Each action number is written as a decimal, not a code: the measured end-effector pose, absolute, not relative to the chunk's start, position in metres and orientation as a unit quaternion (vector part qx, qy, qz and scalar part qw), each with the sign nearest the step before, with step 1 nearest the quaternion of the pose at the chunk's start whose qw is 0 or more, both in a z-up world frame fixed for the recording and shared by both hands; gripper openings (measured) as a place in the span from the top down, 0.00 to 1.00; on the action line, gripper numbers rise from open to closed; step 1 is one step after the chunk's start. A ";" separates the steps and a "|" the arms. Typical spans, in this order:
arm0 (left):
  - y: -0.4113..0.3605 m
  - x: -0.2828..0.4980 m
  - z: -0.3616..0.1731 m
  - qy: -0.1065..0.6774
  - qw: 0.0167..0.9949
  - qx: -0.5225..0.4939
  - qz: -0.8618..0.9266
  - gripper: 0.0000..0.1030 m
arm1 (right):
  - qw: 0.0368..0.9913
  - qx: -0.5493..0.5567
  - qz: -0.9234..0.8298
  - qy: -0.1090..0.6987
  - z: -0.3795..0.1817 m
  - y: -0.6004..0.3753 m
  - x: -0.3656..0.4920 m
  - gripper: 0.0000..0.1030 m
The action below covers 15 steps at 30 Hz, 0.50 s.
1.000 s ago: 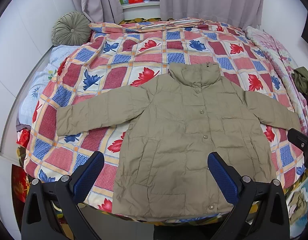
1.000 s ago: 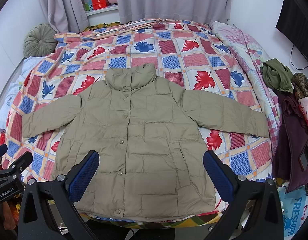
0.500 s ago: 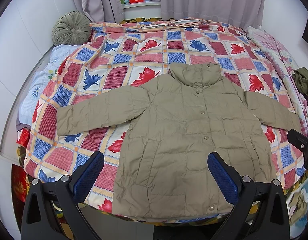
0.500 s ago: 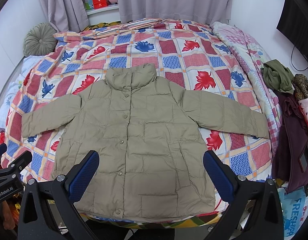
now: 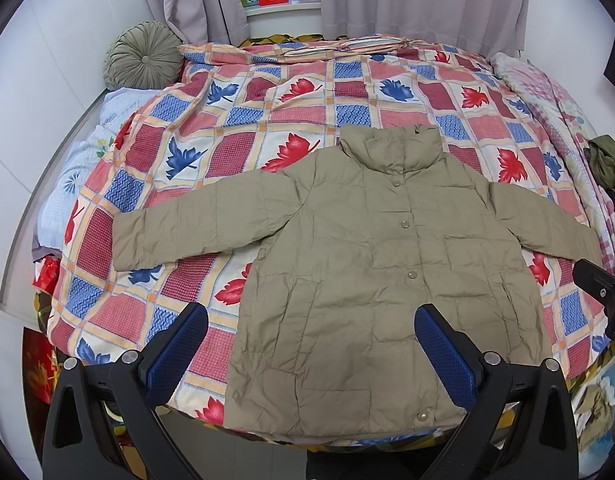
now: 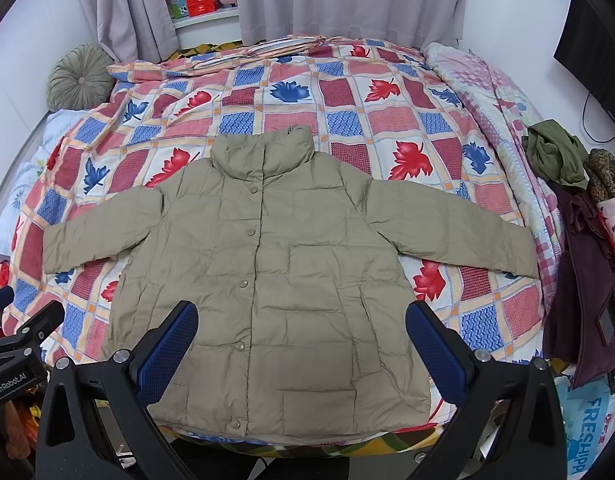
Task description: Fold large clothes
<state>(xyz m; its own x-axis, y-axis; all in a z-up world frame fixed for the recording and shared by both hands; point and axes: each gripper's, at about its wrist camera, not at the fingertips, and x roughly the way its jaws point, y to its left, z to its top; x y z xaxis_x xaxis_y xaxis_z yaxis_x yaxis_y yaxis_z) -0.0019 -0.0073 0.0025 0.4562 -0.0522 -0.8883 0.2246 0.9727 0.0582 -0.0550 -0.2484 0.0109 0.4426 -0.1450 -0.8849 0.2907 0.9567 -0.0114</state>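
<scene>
- Almost nothing has changed in the last second: the jacket (image 5: pixel 371 280) lies in the same place and with the same creases, and both views are shifted only very slightly.
- The jacket is spread flat on the bed (image 5: pixel 267 120), front side up, snaps closed, collar toward the far curtains (image 5: pixel 427 0), hem at the near edge of the bed, and both sleeves stretched out to the sides.
- The left claw (image 5: pixel 311 344) is wide apart and holds nothing; it hovers above the lower left part of the jacket, not touching it.
- The right claw (image 6: pixel 301 340) is also wide apart and empty, above the lower middle of the jacket (image 6: pixel 275 264).
- I judge that the spreading step is finished and the folding is not yet begun, because no sleeve or side is turned over.
- The next move probably calls for taking one sleeve, for example the left sleeve (image 5: pixel 187 232), and bringing it across the chest.
- The padded fabric looks slippery and springy, so a fold may open again if it is not pressed down.
- Other clothes (image 6: pixel 555 156) lie at the right edge of the bed, well apart from the jacket.
</scene>
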 end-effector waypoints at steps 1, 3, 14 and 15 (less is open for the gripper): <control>-0.007 -0.002 0.003 0.515 0.849 0.084 -0.081 0.00 | 0.846 0.071 -0.129 0.512 0.011 -0.248 -0.055 0.00; -0.007 -0.002 0.003 0.515 0.849 0.084 -0.081 0.00 | 0.846 0.071 -0.128 0.512 0.011 -0.248 -0.055 0.00; -0.007 -0.002 0.003 0.515 0.849 0.084 -0.081 0.00 | 0.846 0.071 -0.128 0.513 0.011 -0.248 -0.055 0.00; -0.007 -0.002 0.003 0.515 0.849 0.084 -0.081 0.00 | 0.846 0.070 -0.128 0.513 0.011 -0.248 -0.055 0.00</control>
<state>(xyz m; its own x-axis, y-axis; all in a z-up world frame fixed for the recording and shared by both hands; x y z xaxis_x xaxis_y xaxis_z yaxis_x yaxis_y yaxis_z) -0.0016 -0.0075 0.0028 0.4559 -0.0515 -0.8885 0.2246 0.9727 0.0588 -0.0554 -0.2479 0.0109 0.4415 -0.1449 -0.8855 0.2894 0.9571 -0.0124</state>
